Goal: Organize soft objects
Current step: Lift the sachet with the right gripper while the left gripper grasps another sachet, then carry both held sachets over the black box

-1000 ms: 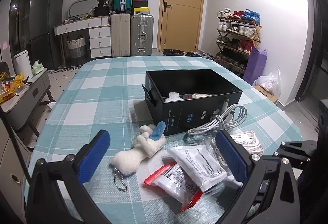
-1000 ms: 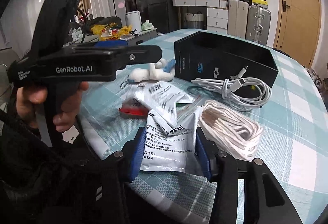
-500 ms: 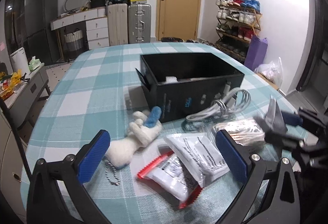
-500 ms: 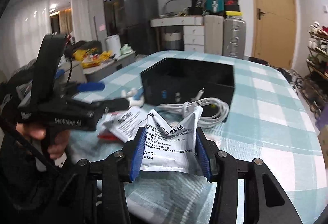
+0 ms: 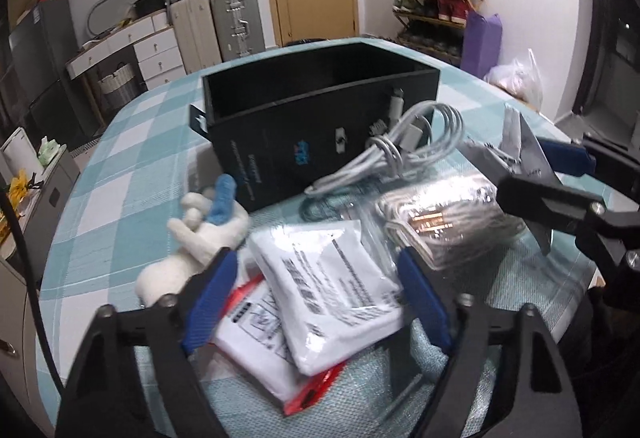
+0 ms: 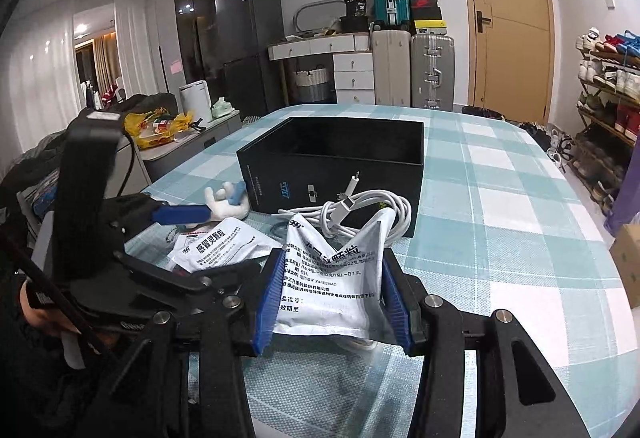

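Left fingers [image 5: 316, 302]: closing, blue pads either side of a white printed sachet [image 5: 332, 278]. Cannot tell whether the pads touch it yet. That sachet lies tilted on top of a second white packet with a red strip [image 5: 256, 342]; both rest on the checked surface [image 5: 120, 197].

Left of the sachets: a white plush toy [image 5: 192, 246] with a blue tuft, lying on the surface just in front of the black box's left corner. My left pad overlaps its lower end in the left wrist view.

Middle: the black box [image 5: 312, 125], open on top, upright on the surface. A coil of white cable [image 5: 404, 149] leans against its front wall, plugs pointing up.

Right of the sachets: a clear bag of white cord [image 5: 448, 222], blurred, just beside the cable coil.

Right fingers [image 6: 334, 302]: narrow, clamped on a white printed sachet [image 6: 332, 278], which buckles upward between the pads into two peaks. It is held above the surface, in front of the box and the cable. In the left wrist view the same sachet shows at far right as a grey pointed flap in the black frame.

My left hand [image 6: 40, 314] is partly visible on the handle, lower left of the right wrist view.
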A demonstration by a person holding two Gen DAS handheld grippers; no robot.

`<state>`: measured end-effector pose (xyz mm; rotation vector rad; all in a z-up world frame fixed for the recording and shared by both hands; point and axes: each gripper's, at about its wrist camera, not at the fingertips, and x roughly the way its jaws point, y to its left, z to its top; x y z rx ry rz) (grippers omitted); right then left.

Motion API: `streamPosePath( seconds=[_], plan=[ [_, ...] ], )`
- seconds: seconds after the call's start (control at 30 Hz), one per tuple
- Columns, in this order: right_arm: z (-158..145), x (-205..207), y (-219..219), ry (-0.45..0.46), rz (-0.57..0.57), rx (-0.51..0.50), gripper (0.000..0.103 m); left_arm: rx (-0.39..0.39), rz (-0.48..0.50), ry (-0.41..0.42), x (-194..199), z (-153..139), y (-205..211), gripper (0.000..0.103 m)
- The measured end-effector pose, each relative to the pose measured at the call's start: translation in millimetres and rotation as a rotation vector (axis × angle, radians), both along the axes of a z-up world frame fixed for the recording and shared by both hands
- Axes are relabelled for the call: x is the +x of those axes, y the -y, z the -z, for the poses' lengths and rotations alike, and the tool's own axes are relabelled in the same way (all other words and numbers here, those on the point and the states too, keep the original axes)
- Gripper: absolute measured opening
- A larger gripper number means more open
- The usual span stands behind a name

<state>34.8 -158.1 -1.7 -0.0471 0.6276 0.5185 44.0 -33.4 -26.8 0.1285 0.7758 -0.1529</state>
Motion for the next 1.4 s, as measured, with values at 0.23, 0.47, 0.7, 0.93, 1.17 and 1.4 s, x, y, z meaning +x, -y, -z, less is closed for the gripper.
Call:
streamPosePath(
  seconds=[0.23, 0.47, 0.7, 0.93, 1.17, 1.4],
  plan=[
    [2.1, -0.2, -1.7, -0.006, -0.003, -0.001, 0.047, 0.018, 0.025, 0.005, -5.6, -1.4, 4.8, 0.042],
    [1.9, -2.0, -2.6, -0.002, -0.001, -0.004, 0.047, -0.028, 0.045, 0.001, -7.0, -2.3, 0.2, 0.019],
    [1.7, -2.2, -1.5, 0.009, 0.003, 0.000, 0.047, -0.103, 0.041, 0.044, -13.9, -14.2, -14.2, 0.017],
    [-0.7, -2.9, 1.0, 0.025, 0.007, 0.011, 0.047, -0.160, 0.039, 0.091, -21.6, -27.3, -23.0, 0.016],
    [-9.8, -1.7, 4.5, 0.044, 0.005, 0.026, 0.047, -0.196, 0.029, 0.154, -30.0, -46.8, -29.6, 0.016],
    [-35.8, 4.5, 21.0, 0.080, 0.012, 0.103, 0.047, -0.229, 0.020, 0.217, -36.1, -70.1, -38.7, 0.016]
  ],
)
